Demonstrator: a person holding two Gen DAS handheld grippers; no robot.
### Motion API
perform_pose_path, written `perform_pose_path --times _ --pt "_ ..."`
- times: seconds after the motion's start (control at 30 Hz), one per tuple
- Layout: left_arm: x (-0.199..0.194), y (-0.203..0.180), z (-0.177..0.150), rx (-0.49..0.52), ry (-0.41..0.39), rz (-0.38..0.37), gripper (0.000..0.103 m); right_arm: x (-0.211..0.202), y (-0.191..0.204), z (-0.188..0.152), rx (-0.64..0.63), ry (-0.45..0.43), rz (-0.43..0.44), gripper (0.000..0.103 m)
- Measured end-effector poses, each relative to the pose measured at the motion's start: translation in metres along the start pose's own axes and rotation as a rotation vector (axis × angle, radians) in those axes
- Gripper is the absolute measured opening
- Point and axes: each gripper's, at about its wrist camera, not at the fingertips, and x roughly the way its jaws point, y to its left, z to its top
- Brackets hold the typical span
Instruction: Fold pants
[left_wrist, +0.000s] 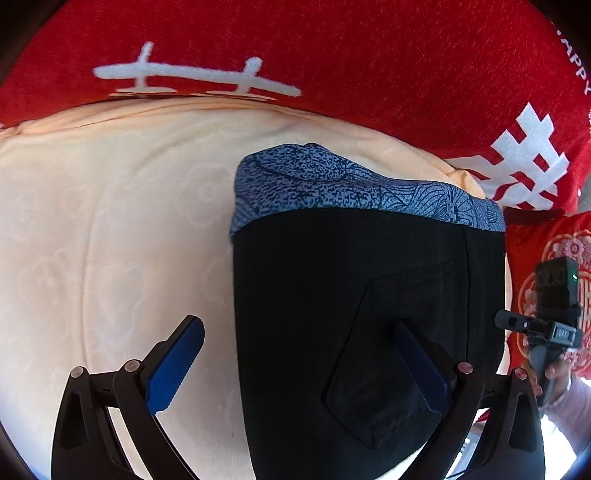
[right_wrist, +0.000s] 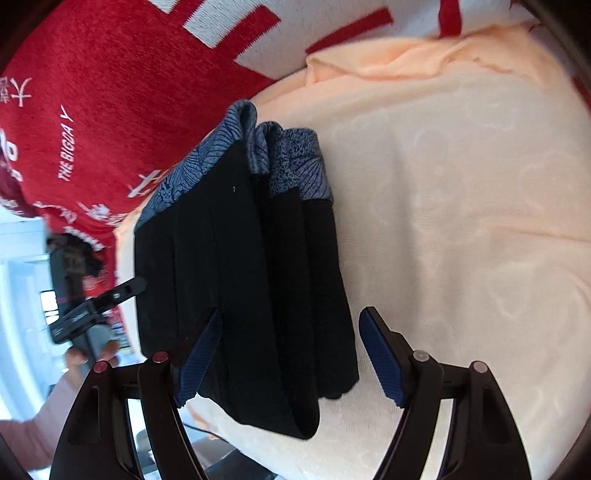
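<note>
My left hand-held gripper (left_wrist: 301, 363) stands wide open with nothing between its blue pads; its right finger (left_wrist: 421, 369) hangs over the pants (left_wrist: 351, 295), though I cannot tell whether it touches the cloth. My right hand-held gripper (right_wrist: 291, 354) is also spread wide and holds nothing, its fingers either side of the near end of the pants (right_wrist: 240, 277). The near edge of the pile is cut off behind the gripper frames in both views, and the left view's lower edge hides where the fabric ends.

The pants lie folded in a compact stack on a peach cushion (left_wrist: 110, 240), black with a blue patterned band (left_wrist: 351, 184) at the far end. In the right view the layers show as several stacked folds. A sewn pocket (left_wrist: 388, 350) faces up.

Behind sits a red cover (left_wrist: 332, 55) with white characters, partly out of frame. Each camera catches the other gripper at the picture's edge, blurred in the right view.
</note>
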Motion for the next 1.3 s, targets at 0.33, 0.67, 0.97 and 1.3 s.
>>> perform_pose_path --times 0.33,0.67,0.97,1.3 --pt "0.023 0.007 0.0 -0.046 -0.005 -0.075 0.103 0.025 -0.005 0.015 -0.045 0.049 0.145 0.08" --pt "-0.03 -0.02 -0.023 0.013 -0.112 -0.082 0.058 0.009 0.017 0.01 -0.002 0.007 0.138 0.047" --pt "-0.089 0.001 -0.074 0.021 -0.114 -0.027 0.058 -0.003 0.061 -0.043 0.029 0.019 0.24 0.046" --pt "-0.049 0.067 -0.122 -0.007 -0.089 0.058 0.089 0.046 0.058 -0.1 0.053 0.065 0.174 0.046"
